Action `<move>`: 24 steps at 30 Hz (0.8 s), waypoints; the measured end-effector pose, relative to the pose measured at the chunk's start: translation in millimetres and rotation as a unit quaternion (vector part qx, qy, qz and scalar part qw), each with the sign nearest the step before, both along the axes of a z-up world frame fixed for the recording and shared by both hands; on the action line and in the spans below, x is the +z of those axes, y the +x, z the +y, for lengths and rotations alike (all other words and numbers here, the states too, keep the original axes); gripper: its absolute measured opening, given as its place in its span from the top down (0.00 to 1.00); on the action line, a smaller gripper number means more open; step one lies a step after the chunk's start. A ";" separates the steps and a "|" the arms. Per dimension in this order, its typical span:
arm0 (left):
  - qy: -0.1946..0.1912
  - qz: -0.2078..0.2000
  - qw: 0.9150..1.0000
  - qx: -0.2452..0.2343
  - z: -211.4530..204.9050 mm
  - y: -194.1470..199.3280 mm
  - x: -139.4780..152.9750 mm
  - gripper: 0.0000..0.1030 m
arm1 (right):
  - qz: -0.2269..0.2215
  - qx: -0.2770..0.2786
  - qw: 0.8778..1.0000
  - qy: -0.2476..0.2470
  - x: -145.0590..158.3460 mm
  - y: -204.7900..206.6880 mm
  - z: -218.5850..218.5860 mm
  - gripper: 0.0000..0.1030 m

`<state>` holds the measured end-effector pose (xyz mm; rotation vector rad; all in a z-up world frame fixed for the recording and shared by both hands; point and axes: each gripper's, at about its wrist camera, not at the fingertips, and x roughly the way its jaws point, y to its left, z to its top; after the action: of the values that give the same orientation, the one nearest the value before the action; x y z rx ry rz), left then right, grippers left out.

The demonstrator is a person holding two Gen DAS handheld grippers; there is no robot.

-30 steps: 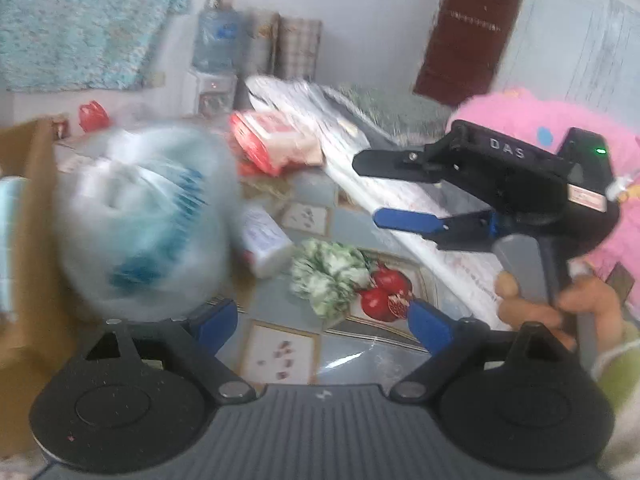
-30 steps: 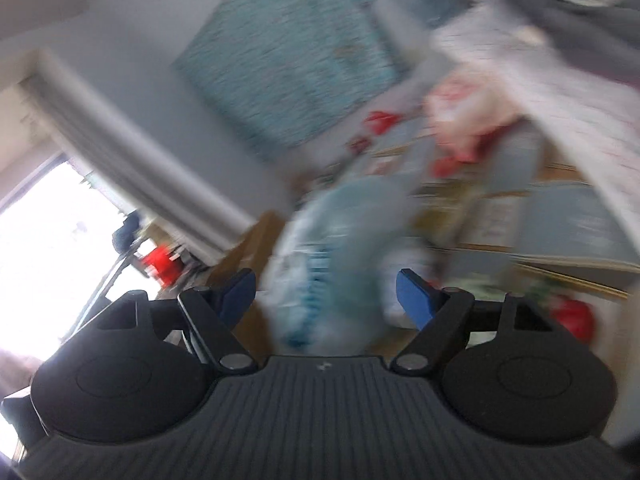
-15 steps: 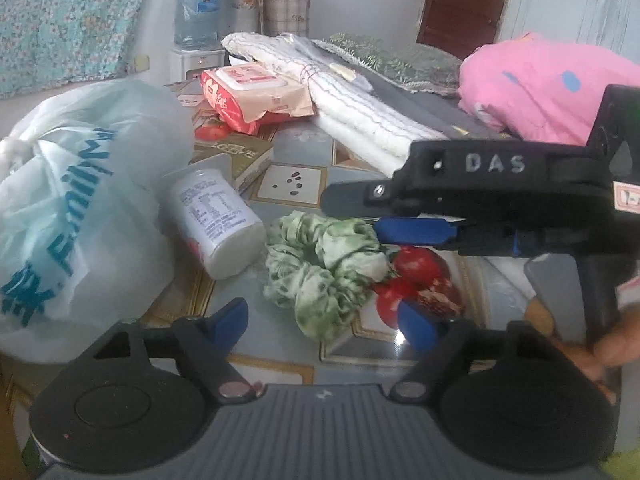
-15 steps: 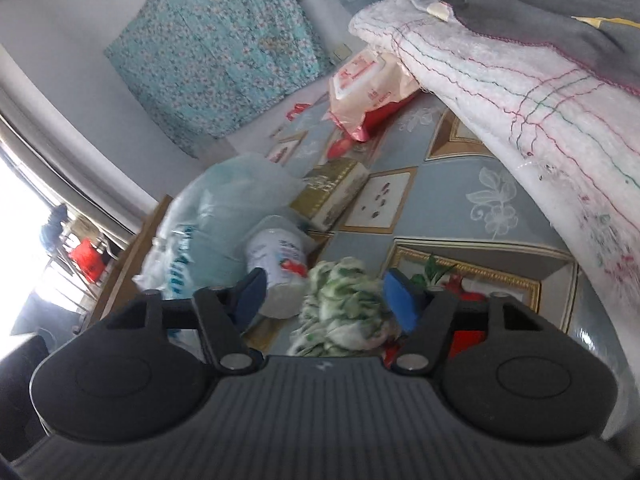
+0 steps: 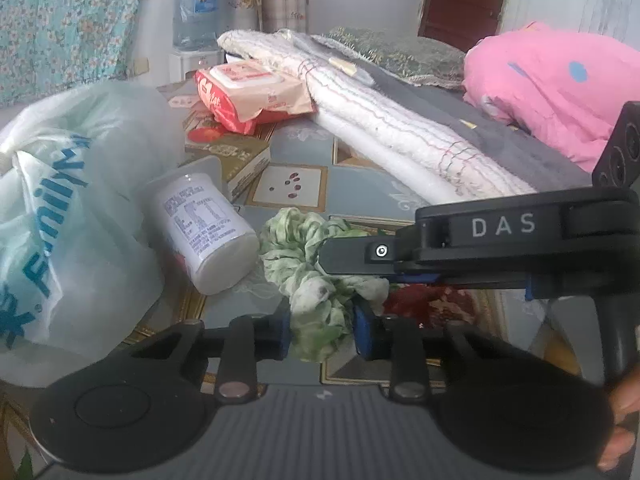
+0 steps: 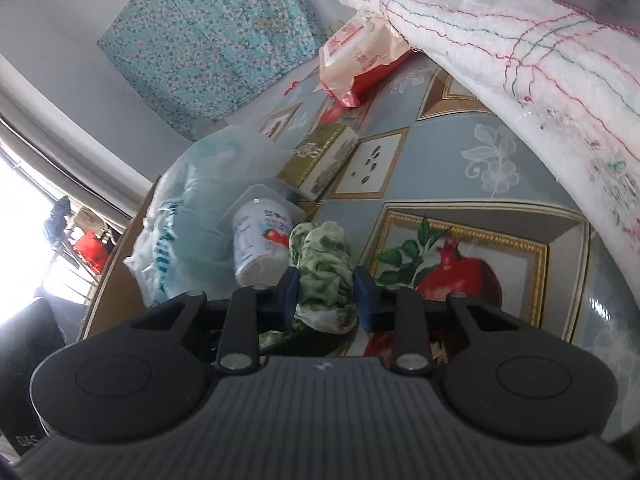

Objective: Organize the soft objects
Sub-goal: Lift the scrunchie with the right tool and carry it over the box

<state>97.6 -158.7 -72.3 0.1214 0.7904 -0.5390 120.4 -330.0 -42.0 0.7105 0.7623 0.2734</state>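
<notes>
A green-and-white fabric scrunchie [image 5: 304, 252] lies crumpled on the patterned tablecloth [image 5: 360, 184]. My left gripper [image 5: 322, 330] has its blue pads pressed on the scrunchie's near end, and its jaws are closing. My right gripper [image 5: 340, 268] comes in from the right and bites the scrunchie's right side. In the right wrist view the scrunchie [image 6: 320, 256] fills the gap of the right gripper [image 6: 325, 294], whose jaws are closing with both pads against the cloth. A hand shows at the right edge, on the right gripper's handle.
A white plastic bag [image 5: 60, 220] sits at the left, with a white yoghurt bottle [image 5: 204, 232] on its side touching the scrunchie. Behind are a gold box [image 5: 240, 156], a wet-wipes pack [image 5: 248, 96], folded white blankets [image 5: 400, 140] and a pink plush [image 5: 552, 84].
Both grippers came down onto the scrunchie and their jaws narrowed from wide open to pinching it. The plastic bag, blurred a second ago, now rests at the left.
</notes>
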 end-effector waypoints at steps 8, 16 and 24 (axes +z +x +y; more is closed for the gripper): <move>-0.008 -0.053 0.999 0.001 26.4 -48.4 44.0 0.71 | -0.044 0.034 0.998 0.022 41.6 -32.2 17.7 0.72; 0.004 -0.113 0.991 0.071 110.9 -83.8 106.3 0.71 | -0.115 0.172 0.978 0.025 107.2 -12.5 102.7 0.71; 0.040 -0.094 0.978 0.184 223.5 -85.9 145.1 0.71 | -0.141 0.344 0.928 -0.022 152.8 37.8 248.5 0.70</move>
<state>11.7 64.8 72.8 0.0943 0.6302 -0.1415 158.2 -81.5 110.8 0.3242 0.7161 0.9735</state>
